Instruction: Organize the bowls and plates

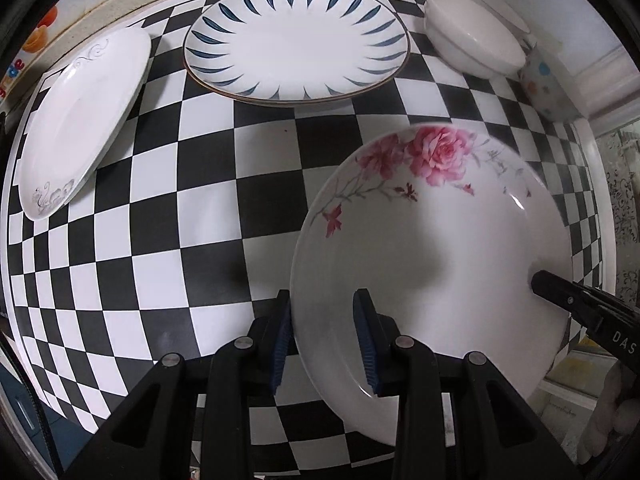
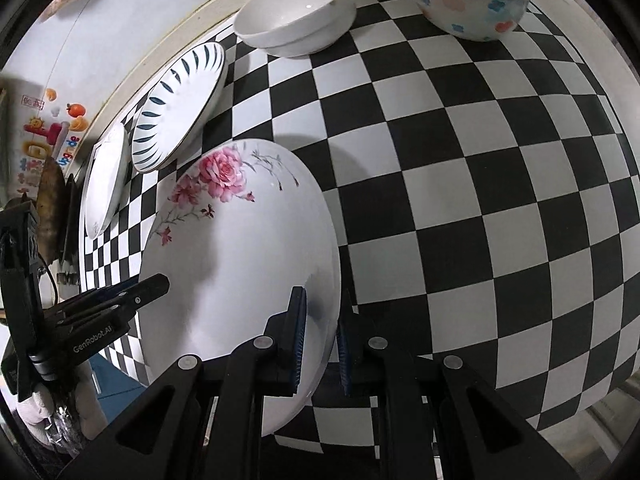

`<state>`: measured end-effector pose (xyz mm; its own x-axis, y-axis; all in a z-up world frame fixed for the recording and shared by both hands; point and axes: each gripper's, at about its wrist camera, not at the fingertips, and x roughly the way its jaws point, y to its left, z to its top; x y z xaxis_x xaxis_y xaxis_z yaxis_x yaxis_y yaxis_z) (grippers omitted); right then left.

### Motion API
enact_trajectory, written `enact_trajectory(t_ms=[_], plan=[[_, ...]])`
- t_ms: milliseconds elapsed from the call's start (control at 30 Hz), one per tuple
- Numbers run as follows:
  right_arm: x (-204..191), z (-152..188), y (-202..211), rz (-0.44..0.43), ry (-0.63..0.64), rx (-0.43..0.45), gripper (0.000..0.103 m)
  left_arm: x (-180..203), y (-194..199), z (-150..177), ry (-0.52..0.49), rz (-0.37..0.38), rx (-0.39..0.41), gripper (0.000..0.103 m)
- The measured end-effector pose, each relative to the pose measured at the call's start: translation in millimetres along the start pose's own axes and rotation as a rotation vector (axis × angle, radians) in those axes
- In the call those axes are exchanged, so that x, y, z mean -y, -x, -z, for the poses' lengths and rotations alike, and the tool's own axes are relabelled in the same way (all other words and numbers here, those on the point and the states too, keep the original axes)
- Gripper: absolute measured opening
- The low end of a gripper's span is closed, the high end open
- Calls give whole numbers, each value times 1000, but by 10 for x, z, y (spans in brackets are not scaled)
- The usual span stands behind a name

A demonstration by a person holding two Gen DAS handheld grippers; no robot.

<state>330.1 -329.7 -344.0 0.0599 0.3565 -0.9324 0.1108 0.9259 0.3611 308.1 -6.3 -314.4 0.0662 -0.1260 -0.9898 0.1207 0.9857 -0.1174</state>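
Lighting: even, moderately bright, from overhead. Shadows: soft grey patches on the rose-patterned plate (image 1: 436, 248). Glare: small highlights on its rim. Distortion: strong fisheye bowing of the checkered counter (image 2: 500, 200); dark vignette at corners. Focus: slight motion blur along the plate's far rim.

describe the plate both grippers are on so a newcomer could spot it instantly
On the black-and-white checkered table, look nearest the cameras: the rose plate sits between the left gripper and right gripper, each straddling its rim on opposite sides. It alone bears pink roses on a branch; the blue-petal plate and grey-scroll plate farther back do not.
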Motion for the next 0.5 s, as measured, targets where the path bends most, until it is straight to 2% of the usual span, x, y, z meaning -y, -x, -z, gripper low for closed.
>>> enact_trajectory(t_ms=[367, 433, 500], plan=[[30, -17, -84, 3, -17, -25, 16, -62, 76, 52, -13, -31, 13, 28], [39, -24, -106, 1, -22, -34, 16, 224, -56, -73, -11, -38, 15, 28], [34, -35, -132, 1, -22, -43, 16, 230, -31, -57, -9, -41, 15, 28]])
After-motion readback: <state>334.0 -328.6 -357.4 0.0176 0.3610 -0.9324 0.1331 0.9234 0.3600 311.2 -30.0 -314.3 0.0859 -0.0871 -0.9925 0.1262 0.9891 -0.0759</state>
